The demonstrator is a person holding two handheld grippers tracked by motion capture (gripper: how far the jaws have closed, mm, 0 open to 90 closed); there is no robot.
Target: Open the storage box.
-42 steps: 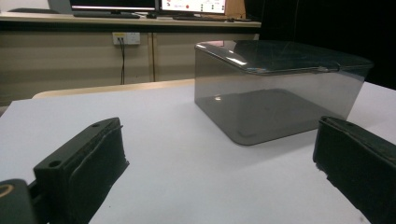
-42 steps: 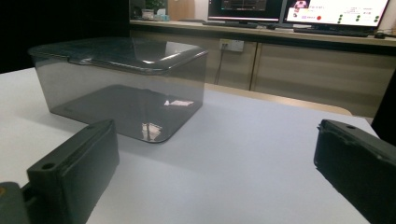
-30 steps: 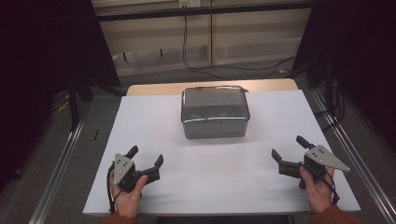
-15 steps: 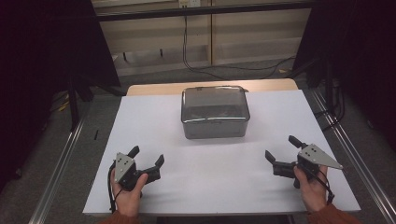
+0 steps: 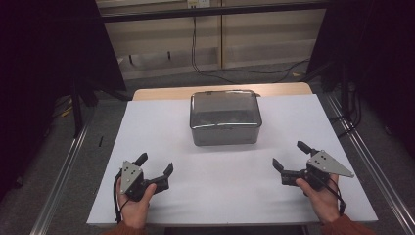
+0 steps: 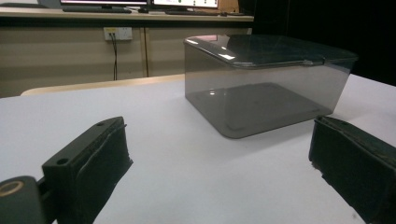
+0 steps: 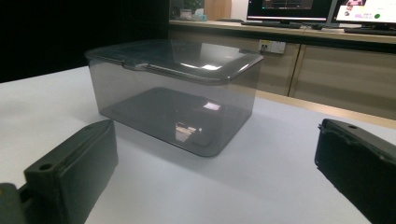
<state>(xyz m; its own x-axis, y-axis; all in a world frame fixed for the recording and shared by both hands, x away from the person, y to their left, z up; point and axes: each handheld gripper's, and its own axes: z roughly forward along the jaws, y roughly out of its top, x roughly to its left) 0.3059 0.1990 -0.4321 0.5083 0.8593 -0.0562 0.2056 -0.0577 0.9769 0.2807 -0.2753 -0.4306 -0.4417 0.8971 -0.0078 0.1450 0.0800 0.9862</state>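
Note:
A smoky transparent plastic box (image 5: 224,117) with its lid on stands at the middle back of the white table (image 5: 161,122); it looks empty. My left gripper (image 5: 155,165) rests open near the front left, held by a hand, with the box (image 6: 266,81) ahead to its right. My right gripper (image 5: 288,155) is open near the front right and points toward the box (image 7: 175,91). Nothing lies between either pair of jaws.
Metal rails (image 5: 63,166) run along both sides of the table. A wooden strip (image 5: 161,92) edges the table's far side. Beyond it are cabinets, cables (image 5: 195,44) and dark floor. Monitors (image 7: 292,9) stand on a counter in the background.
My right gripper has moved left and slightly inward toward the box, staying open. The left gripper has barely shifted.

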